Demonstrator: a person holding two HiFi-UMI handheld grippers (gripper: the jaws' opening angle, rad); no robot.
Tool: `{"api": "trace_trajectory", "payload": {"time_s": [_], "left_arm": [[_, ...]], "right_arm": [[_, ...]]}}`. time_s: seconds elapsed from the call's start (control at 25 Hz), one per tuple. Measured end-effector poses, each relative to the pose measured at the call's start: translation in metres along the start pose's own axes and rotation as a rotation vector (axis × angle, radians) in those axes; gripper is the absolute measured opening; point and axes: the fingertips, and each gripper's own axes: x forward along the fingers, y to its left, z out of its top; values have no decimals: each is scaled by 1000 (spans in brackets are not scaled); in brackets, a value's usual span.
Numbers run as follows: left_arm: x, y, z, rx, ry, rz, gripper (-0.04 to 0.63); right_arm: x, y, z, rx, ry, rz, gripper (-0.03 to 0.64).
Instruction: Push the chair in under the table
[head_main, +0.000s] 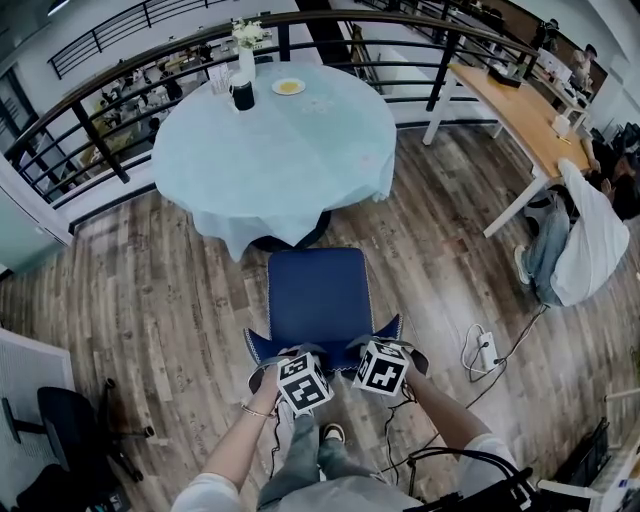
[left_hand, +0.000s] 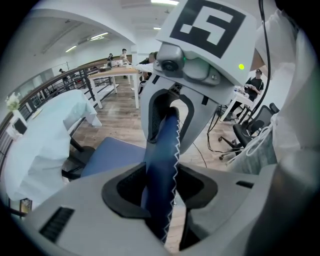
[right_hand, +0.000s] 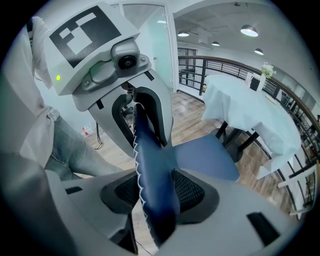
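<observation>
Floor (head_main: 130, 290): wood planks, seen steeply from above. A black railing (head_main: 100, 85) curves round the far side.

Round bench (head_main: 270, 140): covered by a pale blue cloth that hangs over its edge, on a dark central base. At its far edge stand a white vase (head_main: 246, 62) of flowers, a black cup (head_main: 243, 96) and a small plate (head_main: 288, 87).

Long bench (head_main: 520, 110): wooden top, white legs, well apart to the right. A seated person is beside it.

Chair (head_main: 320, 290): blue upholstered seat, facing the round bench. The seat's front edge is close to the hanging cloth hem. The rest of the seat is out on the open floor, not under the bench top. The chair back (left_hand: 162, 165), blue with a white zigzag seam, is on the side nearest the person.

Left claw (head_main: 285, 352): jaws wide apart but closed on the top edge of the chair back, which fills the gap between the pads. It grips towards the back's left end.

Right claw (head_main: 390, 348): same condition, jaws set wide and clamped on the chair back, towards its right end. Each claw is visible in the other's view, just beside it along the same edge.

Power strip (head_main: 488, 350): white, on the floor right of the chair, with a cable looped beside it.
</observation>
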Motion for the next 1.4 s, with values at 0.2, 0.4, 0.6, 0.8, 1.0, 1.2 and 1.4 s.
{"api": "trace_trajectory", "payload": {"time_s": [0.2,0.4,0.6,0.8,1.0,1.2,1.4], "left_arm": [[4,12,6,-2,-7,5,167],[3,23,13,-4,-16,10,175],[7,37,21,-1,-21,26,175],[13,55,35,-2,-24,49,175],[19,67,50,-18,-25,62,175],[24,78,62,-31,-27,80,175],[26,91,72,-33,-37,99,175]], "right_arm": [[-1,-14,0,3,-1,-7,190],[-4,-25,2,6,1,-11,190],[-6,-42,1,3,-2,-23,190],[-10,-65,-2,3,2,-28,190],[-16,-84,-9,-11,5,-30,192],[-21,-99,-14,-30,13,-21,192],[-23,-115,-15,-40,24,-9,192]]}}
